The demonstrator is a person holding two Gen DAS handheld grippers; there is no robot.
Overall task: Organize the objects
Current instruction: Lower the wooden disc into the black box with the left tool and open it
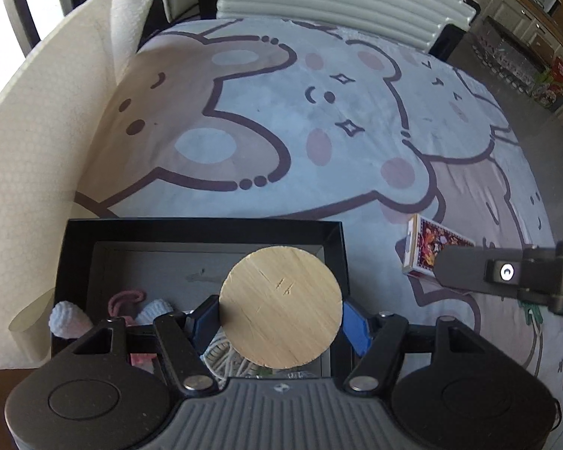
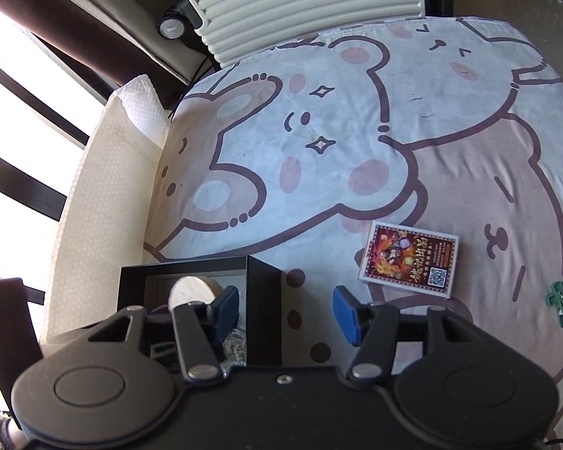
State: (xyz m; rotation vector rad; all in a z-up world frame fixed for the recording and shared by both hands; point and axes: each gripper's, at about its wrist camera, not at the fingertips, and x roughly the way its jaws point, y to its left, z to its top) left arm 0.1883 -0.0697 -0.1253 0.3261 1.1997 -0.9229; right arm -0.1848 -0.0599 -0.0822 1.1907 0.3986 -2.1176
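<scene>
Above the open black rectangular box point(image 1: 202, 247), our left gripper point(image 1: 281, 317) clamps a round pale wooden disc point(image 1: 281, 307) between its blue pads. Our right gripper point(image 2: 287, 311) hangs half open, holding nothing, beside the box. A colourful printed card pack point(image 2: 409, 258) lies on the bear-print cloth point(image 2: 337, 131) covering the desk.
</scene>
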